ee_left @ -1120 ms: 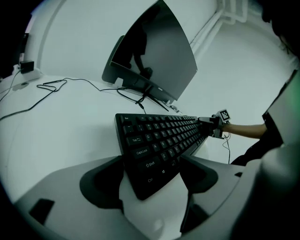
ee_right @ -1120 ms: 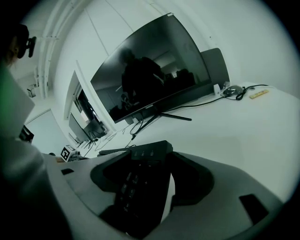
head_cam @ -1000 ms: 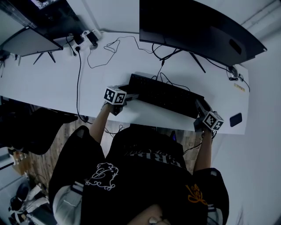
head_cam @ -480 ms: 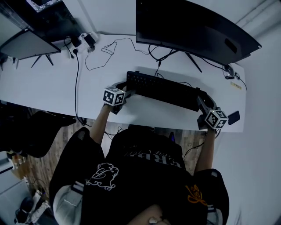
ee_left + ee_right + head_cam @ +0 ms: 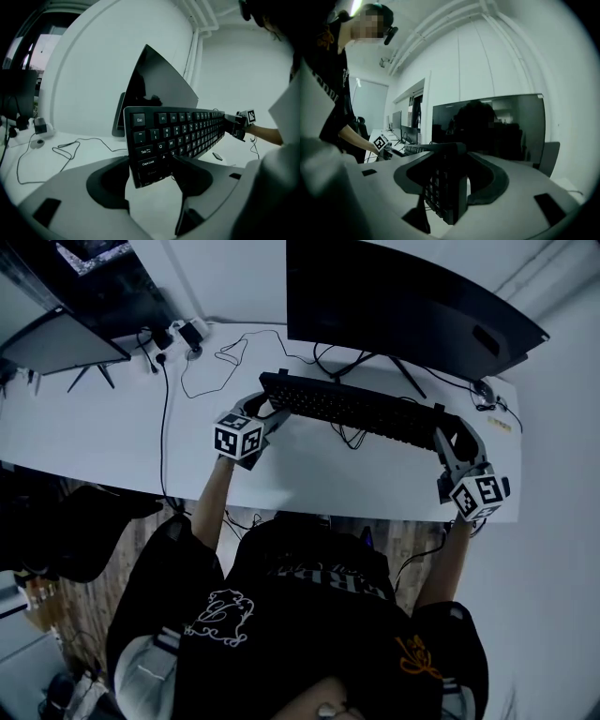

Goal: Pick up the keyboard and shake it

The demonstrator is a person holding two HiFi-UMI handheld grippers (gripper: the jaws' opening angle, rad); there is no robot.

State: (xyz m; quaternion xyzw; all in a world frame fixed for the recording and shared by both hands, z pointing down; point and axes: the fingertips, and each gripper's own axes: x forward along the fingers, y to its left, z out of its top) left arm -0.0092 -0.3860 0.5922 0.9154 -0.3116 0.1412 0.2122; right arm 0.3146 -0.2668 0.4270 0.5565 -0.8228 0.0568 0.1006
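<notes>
A black keyboard (image 5: 356, 409) hangs in the air above the white desk (image 5: 94, 427), tilted with its keys toward the person. My left gripper (image 5: 267, 411) is shut on its left end; its jaws have just been closing onto that end. In the left gripper view the jaws pinch the corner by the Caps Lock key of the keyboard (image 5: 178, 136), my left gripper (image 5: 152, 166) at the lower corner. My right gripper (image 5: 448, 432) is shut on the right end. The right gripper view shows the keyboard (image 5: 443, 187) edge-on between the jaws of my right gripper (image 5: 445, 183).
A large dark monitor (image 5: 403, 306) stands at the back of the desk, right behind the keyboard. A second screen (image 5: 56, 334) sits at the far left. Loose cables (image 5: 225, 352) lie at the back left, and the keyboard's cable (image 5: 352, 434) dangles below it.
The keyboard has come up off the desk and toward the monitor, carried by both grippers. The left jaws closed onto its left end. Both grippers rose and rolled.
</notes>
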